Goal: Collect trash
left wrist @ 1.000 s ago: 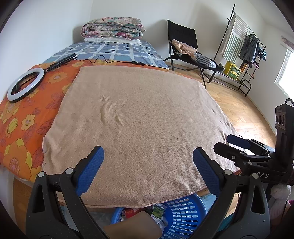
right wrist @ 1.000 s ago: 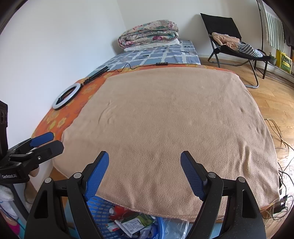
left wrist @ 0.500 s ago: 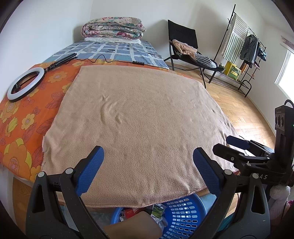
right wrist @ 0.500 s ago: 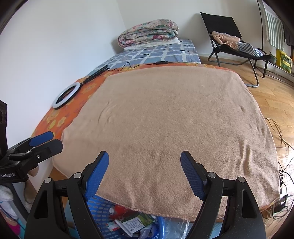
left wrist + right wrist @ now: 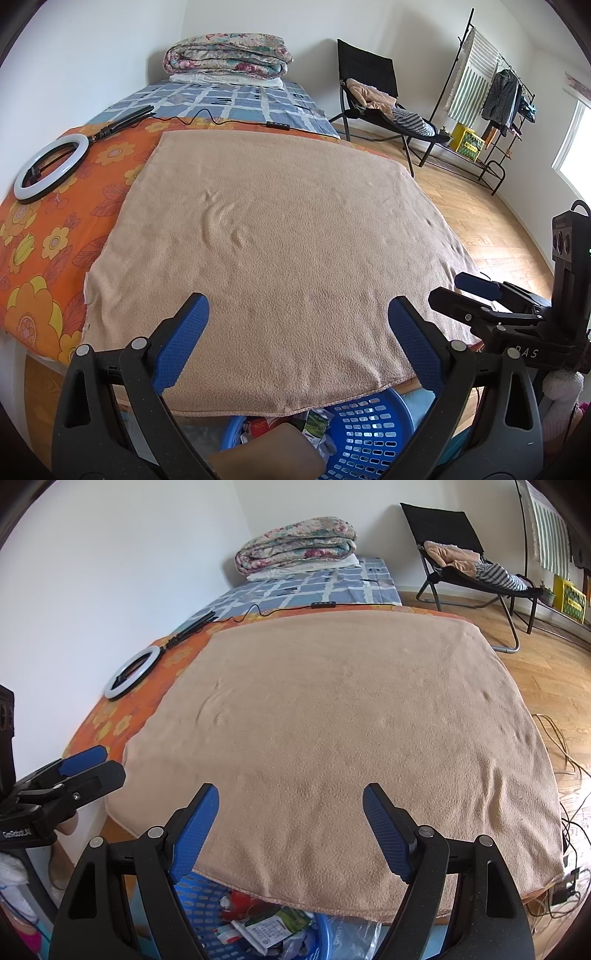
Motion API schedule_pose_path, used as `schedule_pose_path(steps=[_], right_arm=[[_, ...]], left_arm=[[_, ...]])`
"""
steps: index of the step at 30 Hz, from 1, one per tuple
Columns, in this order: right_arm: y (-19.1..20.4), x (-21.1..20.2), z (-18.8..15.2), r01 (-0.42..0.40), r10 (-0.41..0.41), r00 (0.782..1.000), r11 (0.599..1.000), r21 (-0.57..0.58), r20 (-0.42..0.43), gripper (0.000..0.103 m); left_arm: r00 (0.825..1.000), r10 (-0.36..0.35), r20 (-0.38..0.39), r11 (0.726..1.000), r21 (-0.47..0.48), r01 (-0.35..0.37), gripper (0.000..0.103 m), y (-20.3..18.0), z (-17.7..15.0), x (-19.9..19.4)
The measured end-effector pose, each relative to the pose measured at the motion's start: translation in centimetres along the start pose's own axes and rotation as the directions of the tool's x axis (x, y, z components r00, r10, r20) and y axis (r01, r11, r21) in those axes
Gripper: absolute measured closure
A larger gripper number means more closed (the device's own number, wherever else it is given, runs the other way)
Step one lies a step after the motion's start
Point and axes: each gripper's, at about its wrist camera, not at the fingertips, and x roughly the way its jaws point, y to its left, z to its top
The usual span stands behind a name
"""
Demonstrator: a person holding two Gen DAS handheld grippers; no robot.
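Blue perforated plastic laundry basket (image 5: 364, 435) nearest, tucked at the foot of the bed, mostly hidden under the near hem of the tan fleece blanket (image 5: 280, 251); only a slice of rim and wall in view. Inside the basket: trash, crumpled wrappers and packets (image 5: 273, 928), a green-and-white one on top, something red (image 5: 238, 901) behind it; labels too small to read, rest cut off by the blanket hem and frame edge. Brown rounded shape (image 5: 273, 456) in front of the basket, left view only, cannot identify.

Left gripper (image 5: 297, 321), black frame with blue pads, jaws spread wide, nothing between them, hovering just above the blanket's near hem and over the basket, aimed level along the bed. Right gripper (image 5: 290, 806) same build, jaws also wide and empty, beside the left one, same heading. Each one's side profile visible in the other's view.

Blanket flat, a few shallow creases left of centre, covers most of the orange floral bedsheet (image 5: 33, 266). White ring light (image 5: 51, 168) on the sheet, left of the blanket by the wall, black cable trailing past the blanket's far edge. Beyond the blanket: blue-checked sheet (image 5: 236, 103), folded floral quilt (image 5: 227, 55) stacked at the far wall. Right of the bed: black folding chair (image 5: 369, 81) with clothes piled on it.
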Motion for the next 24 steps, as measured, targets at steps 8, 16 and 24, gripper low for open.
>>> schedule_pose_path(steps=[8, 16, 24], right_arm=[[0.09, 0.08, 0.00, 0.004, -0.004, 1.000, 1.000, -0.005, -0.007, 0.023], [-0.07, 0.11, -0.04, 0.007, -0.007, 1.000, 1.000, 0.004, -0.010, 0.023], [-0.15, 0.07, -0.04, 0.010, -0.010, 1.000, 1.000, 0.008, -0.011, 0.023]], left_arm=[[1.000, -0.004, -0.005, 1.000, 0.014, 0.004, 0.004, -0.36, -0.81, 0.14], [1.000, -0.001, 0.002, 1.000, 0.013, 0.001, 0.004, -0.75, -0.94, -0.07], [1.000, 0.008, 0.002, 1.000, 0.007, -0.008, 0.004, -0.41, -0.39, -0.20]])
